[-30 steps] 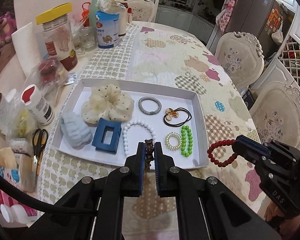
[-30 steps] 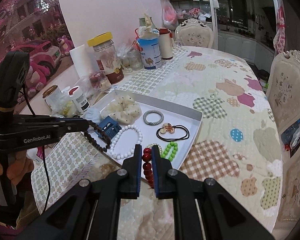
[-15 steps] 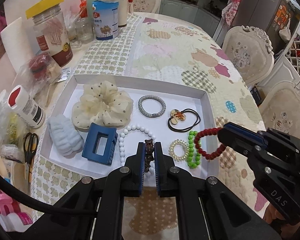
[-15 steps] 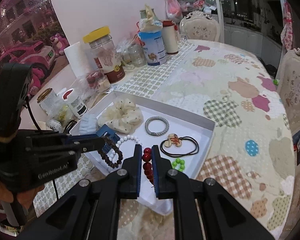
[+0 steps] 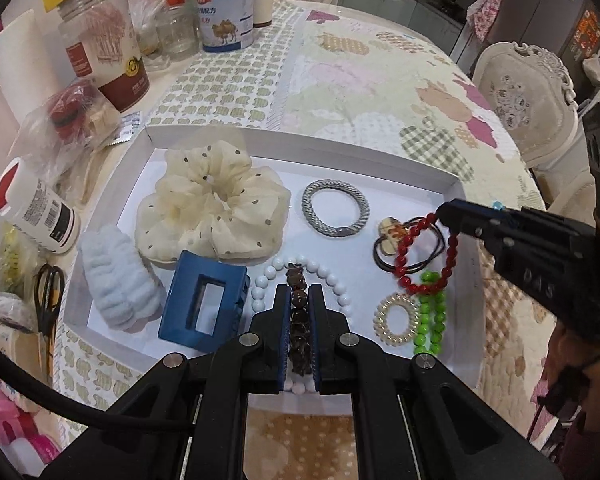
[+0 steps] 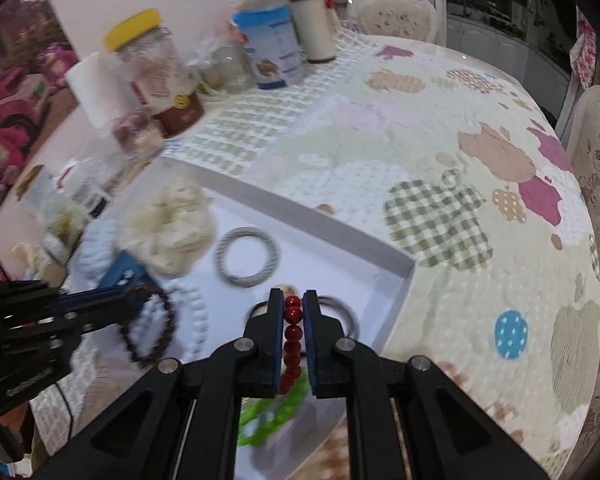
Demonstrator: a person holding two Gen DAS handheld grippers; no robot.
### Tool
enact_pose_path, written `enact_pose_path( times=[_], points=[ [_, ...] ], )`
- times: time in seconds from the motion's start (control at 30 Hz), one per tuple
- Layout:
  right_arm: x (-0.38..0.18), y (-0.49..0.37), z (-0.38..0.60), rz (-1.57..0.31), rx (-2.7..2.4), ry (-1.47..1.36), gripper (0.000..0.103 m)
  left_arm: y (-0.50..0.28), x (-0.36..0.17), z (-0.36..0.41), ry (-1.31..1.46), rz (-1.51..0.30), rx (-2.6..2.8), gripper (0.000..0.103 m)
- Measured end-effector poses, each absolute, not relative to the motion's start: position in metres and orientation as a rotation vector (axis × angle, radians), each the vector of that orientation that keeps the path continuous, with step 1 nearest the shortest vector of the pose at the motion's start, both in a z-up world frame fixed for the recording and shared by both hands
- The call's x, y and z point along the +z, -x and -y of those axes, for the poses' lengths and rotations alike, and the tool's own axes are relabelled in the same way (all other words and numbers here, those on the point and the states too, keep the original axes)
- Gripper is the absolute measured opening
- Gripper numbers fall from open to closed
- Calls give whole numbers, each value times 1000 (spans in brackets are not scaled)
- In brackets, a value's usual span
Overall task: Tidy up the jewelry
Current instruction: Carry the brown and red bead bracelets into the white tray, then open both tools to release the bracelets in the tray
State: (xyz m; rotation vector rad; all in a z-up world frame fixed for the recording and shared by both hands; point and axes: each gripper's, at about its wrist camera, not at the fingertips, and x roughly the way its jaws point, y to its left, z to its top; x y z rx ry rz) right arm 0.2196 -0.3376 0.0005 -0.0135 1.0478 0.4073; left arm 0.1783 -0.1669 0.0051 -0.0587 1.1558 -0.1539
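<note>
Left gripper point(image 5: 300, 292) clamped on a brown bead bracelet point(image 5: 299, 316), beads pinched between the blue pads, loop hanging above the near part of the white tray point(image 5: 300, 142). Directly under and just ahead of its tips, a white bead bracelet point(image 5: 332, 276) lying flat in the tray. Just left of the tips, a blue claw clip point(image 5: 200, 304); further left, a pale blue fluffy scrunchie point(image 5: 116, 280). Ahead and left, a cream dotted scrunchie point(image 5: 212, 208); ahead and slightly right, a grey braided hair tie point(image 5: 335, 208).

Right gripper point(image 6: 292, 308) closed on a red bead bracelet point(image 6: 292, 336), a string of beads held between its pads. Seen from the left wrist, this bracelet point(image 5: 428, 256) dangling from the tips of the right gripper point(image 5: 444, 214) over the right side of the tray, above a black hair tie with a small charm point(image 5: 392, 236). Below it, nearer the tray's front edge, a green bead bracelet point(image 5: 430, 316) and a clear coil hair tie point(image 5: 396, 316) side by side, touching or nearly so.

In the blurred right wrist view, the left gripper point(image 6: 140, 296) reaching in from the left with the brown bracelet point(image 6: 152, 332) hanging as a loop; grey hair tie point(image 6: 248, 256) just ahead of the right tips.

Beyond the tray on the desk point(image 5: 380, 80), well ahead and left: a yellow-lidded jar point(image 5: 100, 40), a blue tin point(image 5: 224, 8). Scissors point(image 5: 48, 292) far left of the tray.
</note>
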Motion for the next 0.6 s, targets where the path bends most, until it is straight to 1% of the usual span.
enact_pose_path(
  times=[0.5,0.53,0.57,0.6],
  points=[
    [-35,-252,345,-1061,342,26,10,-194,-14,165,56,-1185,-101,0],
    [-36,-253,346,-1061,333,31,14,-194,-15,165,54,-1188,-93,0],
    [-36,-253,346,-1062,325,33,18,-195,-16,164,51,-1191,-84,5],
    [-36,-252,348,-1062,315,28,26,-195,-17,163,56,-1196,-81,13]
  ],
)
